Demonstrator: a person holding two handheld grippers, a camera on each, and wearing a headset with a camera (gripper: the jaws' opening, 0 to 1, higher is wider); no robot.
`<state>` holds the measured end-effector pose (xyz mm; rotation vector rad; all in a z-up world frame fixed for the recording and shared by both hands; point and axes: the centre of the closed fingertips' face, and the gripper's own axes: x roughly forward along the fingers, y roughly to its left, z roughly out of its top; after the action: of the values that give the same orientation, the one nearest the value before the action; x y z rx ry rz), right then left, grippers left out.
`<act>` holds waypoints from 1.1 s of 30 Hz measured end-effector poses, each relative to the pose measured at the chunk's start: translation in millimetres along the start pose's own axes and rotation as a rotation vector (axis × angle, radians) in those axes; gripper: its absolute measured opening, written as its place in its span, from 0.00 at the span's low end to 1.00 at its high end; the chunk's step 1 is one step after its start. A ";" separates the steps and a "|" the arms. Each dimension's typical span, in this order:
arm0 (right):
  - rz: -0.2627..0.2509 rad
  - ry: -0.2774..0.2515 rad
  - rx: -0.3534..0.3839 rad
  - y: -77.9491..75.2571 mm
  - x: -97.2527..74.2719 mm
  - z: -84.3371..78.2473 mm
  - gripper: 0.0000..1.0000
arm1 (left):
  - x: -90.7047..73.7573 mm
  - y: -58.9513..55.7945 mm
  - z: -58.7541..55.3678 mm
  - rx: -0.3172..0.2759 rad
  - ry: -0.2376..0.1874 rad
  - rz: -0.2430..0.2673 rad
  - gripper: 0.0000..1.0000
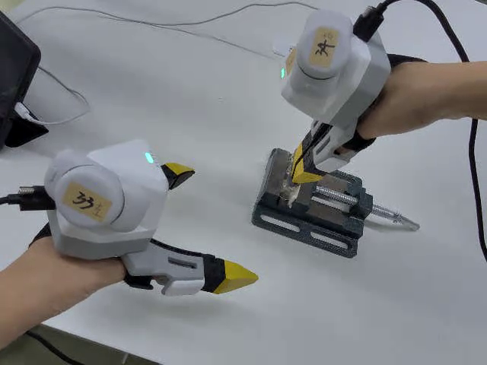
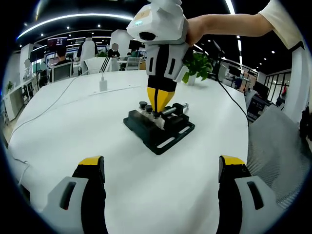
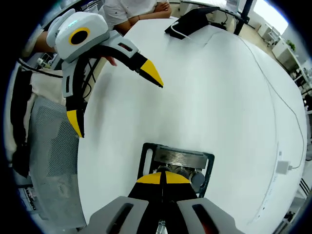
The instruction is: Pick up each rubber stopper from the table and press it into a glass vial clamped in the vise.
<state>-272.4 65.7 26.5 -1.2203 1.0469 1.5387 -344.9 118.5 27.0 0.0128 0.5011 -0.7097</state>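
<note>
A dark vise [image 1: 304, 228] stands on the white table and clamps small glass vials. In the left gripper view one vial carries a dark rubber stopper [image 2: 143, 105], and a second stopper [image 2: 156, 116] sits right under the right gripper's tips. My right gripper [image 1: 300, 176] points straight down into the vise with its yellow jaws together. Its own view shows the shut tips [image 3: 165, 178] over the vise [image 3: 146, 156], with vial tops [image 3: 197, 179] beside them. My left gripper [image 1: 209, 226] hovers open to the left of the vise [image 2: 168, 136], with nothing between its jaws [image 2: 161, 165].
The vise's screw handle [image 1: 392, 218] sticks out to the right. A black device [image 1: 15, 68] with thin cables sits at the table's far left. A white charger [image 2: 103, 86] lies behind the vise. Bare white table lies between the left gripper and the vise.
</note>
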 end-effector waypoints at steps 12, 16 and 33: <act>-0.003 0.013 0.014 1.6 1.4 1.1 0.00 | -7.2 -2.2 5.6 0.015 0.001 0.011 0.97; -0.002 0.014 0.046 -1.0 1.1 1.0 0.00 | -6.4 -5.1 11.6 0.021 -0.002 0.006 0.97; -0.032 -0.093 0.110 1.2 -2.8 -1.6 0.00 | -10.6 -2.1 33.9 0.068 -0.007 0.018 0.97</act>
<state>-272.8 63.5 29.1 -1.0753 1.0330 1.4787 -338.2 117.4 61.9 0.0779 0.4695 -0.7089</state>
